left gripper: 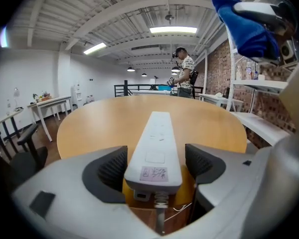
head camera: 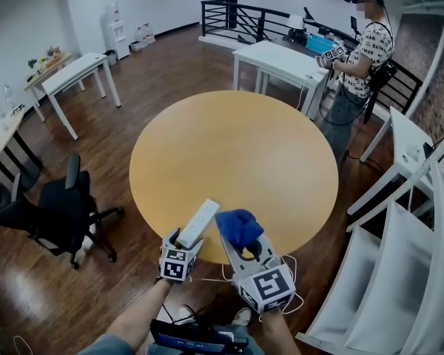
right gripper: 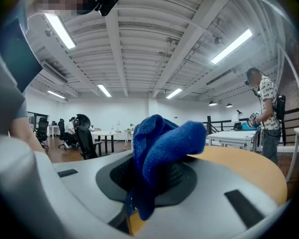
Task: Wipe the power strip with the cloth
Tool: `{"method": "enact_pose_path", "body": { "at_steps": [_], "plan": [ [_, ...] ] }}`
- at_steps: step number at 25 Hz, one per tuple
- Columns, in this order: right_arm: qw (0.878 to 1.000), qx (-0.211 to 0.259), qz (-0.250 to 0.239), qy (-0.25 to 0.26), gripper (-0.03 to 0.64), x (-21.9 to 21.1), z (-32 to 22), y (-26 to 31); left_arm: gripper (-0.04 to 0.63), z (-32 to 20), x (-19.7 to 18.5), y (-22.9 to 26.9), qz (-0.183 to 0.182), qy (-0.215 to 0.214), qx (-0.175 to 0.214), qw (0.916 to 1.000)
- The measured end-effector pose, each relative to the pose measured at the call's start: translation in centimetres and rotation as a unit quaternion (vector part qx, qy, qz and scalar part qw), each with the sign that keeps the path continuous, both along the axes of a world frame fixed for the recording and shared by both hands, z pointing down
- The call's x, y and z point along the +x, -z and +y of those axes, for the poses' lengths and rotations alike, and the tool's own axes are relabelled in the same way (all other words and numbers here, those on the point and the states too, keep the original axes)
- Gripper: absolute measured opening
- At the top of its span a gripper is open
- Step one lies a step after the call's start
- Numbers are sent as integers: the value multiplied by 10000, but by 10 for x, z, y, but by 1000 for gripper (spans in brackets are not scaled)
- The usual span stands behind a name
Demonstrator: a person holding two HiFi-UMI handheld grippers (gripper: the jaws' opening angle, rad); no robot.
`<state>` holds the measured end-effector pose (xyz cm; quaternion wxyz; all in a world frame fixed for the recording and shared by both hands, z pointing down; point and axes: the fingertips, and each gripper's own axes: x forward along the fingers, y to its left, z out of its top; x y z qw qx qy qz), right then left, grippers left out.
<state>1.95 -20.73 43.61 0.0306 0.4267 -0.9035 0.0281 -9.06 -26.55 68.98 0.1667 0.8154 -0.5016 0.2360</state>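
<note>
An open office with a wood floor surrounds a round wooden table (head camera: 229, 154). The white power strip (left gripper: 157, 138) lies at the table's near edge, its cord end overhanging. A pale sticker (left gripper: 154, 173) on that end carries handwriting too small to read. The left gripper (head camera: 182, 242) has its jaws apart either side of the strip, with gaps at both pads. The right gripper (head camera: 246, 246) is clamped on a bunched blue cloth (right gripper: 162, 148).
</note>
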Motion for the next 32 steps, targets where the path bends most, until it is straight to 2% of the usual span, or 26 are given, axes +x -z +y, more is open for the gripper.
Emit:
{"method": "enact_pose_path", "body": {
  "at_steps": [4, 9, 10, 12, 18, 29, 32],
  "plan": [
    [9999, -50, 52, -107, 71, 11, 0, -2, 385, -5, 3, -7, -237, 13, -37, 9997],
    [9997, -144, 40, -173, 71, 14, 0, -3, 385, -7, 2, -8, -281, -21, -160, 9995],
    [9997, -145, 39, -180, 71, 13, -1, -4, 378, -8, 2, -8, -292, -53, -201, 9994],
    [9997, -144, 48, -169, 71, 10, -1, -8, 305, -8, 0, -8, -335, -118, -210, 9991],
    [9999, -91, -18, -126, 71, 11, 0, -6, 298, -6, 3, -7, -320, -186, -288, 9989],
    [9999, -69, -83, -59, 71, 4, 4, -3, 288, 1, 7, 25, -156, -353, 63, 9992],
    [9999, -13, -127, -56, 71, 5, 5, 3, 288, 2, 11, 42, -88, -413, 275, 9987]
  ]
}}
